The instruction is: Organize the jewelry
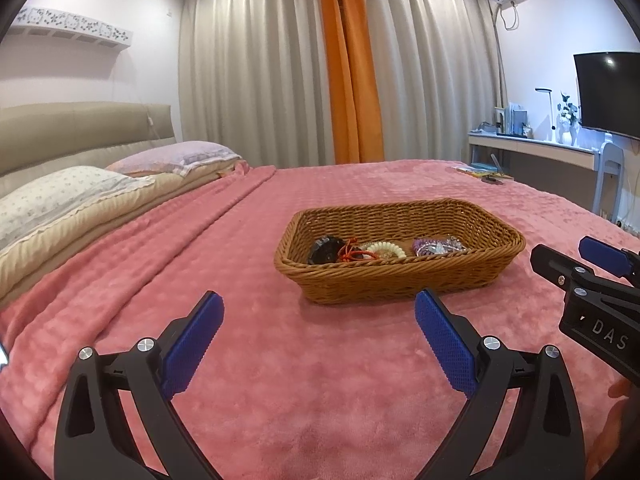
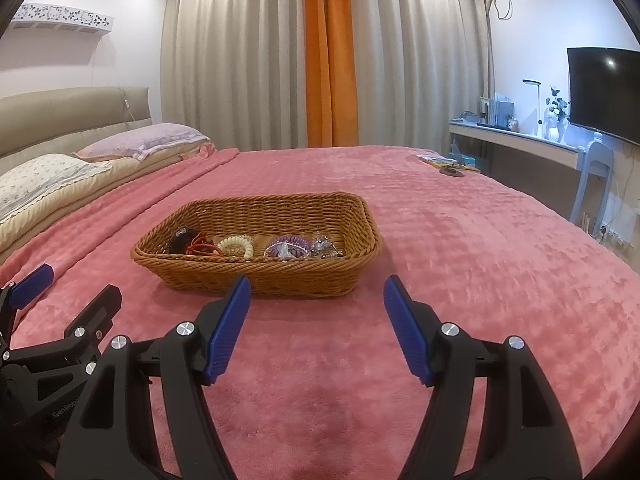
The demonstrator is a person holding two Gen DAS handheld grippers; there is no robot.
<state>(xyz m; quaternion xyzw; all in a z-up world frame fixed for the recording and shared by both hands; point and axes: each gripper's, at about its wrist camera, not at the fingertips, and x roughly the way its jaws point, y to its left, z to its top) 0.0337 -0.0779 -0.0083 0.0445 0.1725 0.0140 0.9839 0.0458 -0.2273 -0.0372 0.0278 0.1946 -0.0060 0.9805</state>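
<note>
A brown wicker basket (image 1: 400, 280) (image 2: 256, 280) sits on the pink bedspread. Along its near side lie a black bracelet (image 1: 326, 250) (image 2: 182, 240), a red cord piece (image 1: 352, 254) (image 2: 200, 248), a cream bead bracelet (image 1: 384, 249) (image 2: 236, 246), a purple bracelet (image 1: 430, 246) (image 2: 288, 246) and a clear crystal piece (image 1: 454, 244) (image 2: 326, 246). My left gripper (image 1: 318, 314) is open and empty, short of the basket. My right gripper (image 2: 316, 300) is open and empty, just before the basket's near wall; it also shows in the left wrist view (image 1: 568, 256).
The pink bedspread (image 1: 300, 380) (image 2: 460, 260) covers the bed. Pillows (image 1: 72, 196) (image 2: 44, 180) lie at the left by the headboard. A book and a dark object (image 1: 486, 174) (image 2: 450, 164) lie at the far right corner. A desk (image 2: 520, 140) and a chair (image 2: 592, 176) stand at the right.
</note>
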